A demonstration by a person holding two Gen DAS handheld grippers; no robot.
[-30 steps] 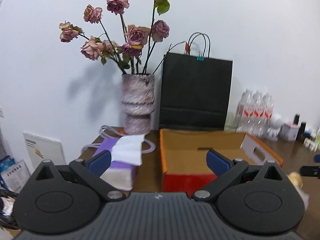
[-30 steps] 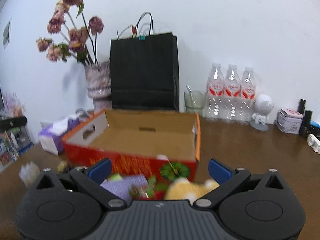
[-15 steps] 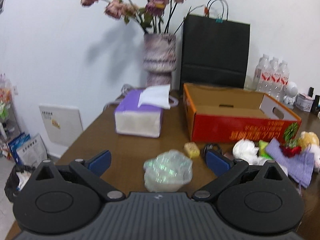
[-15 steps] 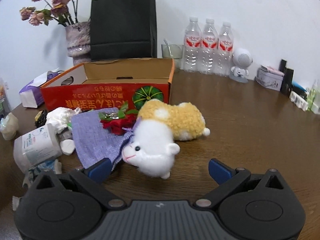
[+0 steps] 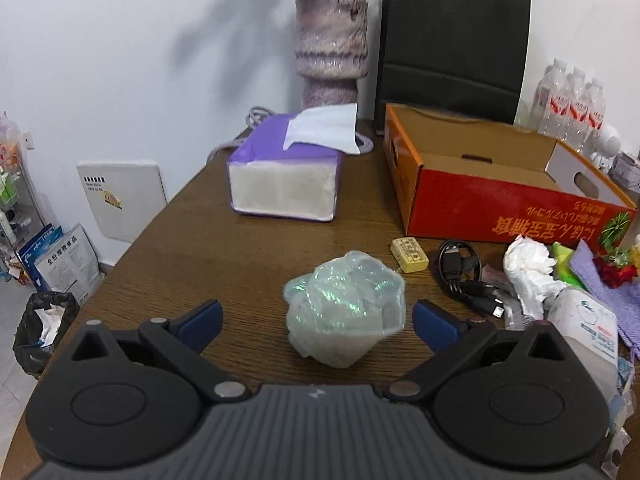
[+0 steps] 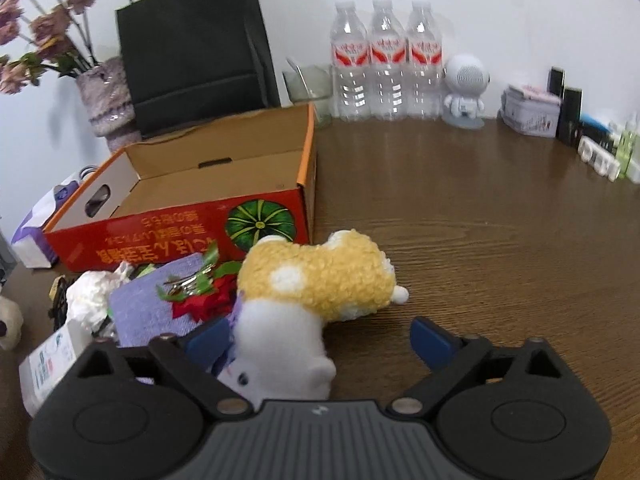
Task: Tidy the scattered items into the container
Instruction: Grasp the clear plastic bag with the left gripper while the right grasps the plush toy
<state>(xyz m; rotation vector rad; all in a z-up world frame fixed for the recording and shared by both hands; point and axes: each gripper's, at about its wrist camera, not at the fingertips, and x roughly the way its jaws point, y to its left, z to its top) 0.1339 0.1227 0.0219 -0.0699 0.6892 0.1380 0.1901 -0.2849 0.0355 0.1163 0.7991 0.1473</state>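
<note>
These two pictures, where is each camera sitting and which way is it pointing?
Left wrist view: rides on the left gripper, looking down and forward at a plastic wad between its open fingers; only the gripper shows.
Right wrist view: rides on the right gripper, tilted down at a plush toy whose white head lies between its closing fingers, not yet pinched; only the gripper shows.
Shared: the red box, black bag, vase, water bottles and brown table.

Plastic wad (image 5: 346, 308) lies before the box (image 5: 472, 204) — tissue pack (image 5: 284, 184) apparently left of it.
</note>
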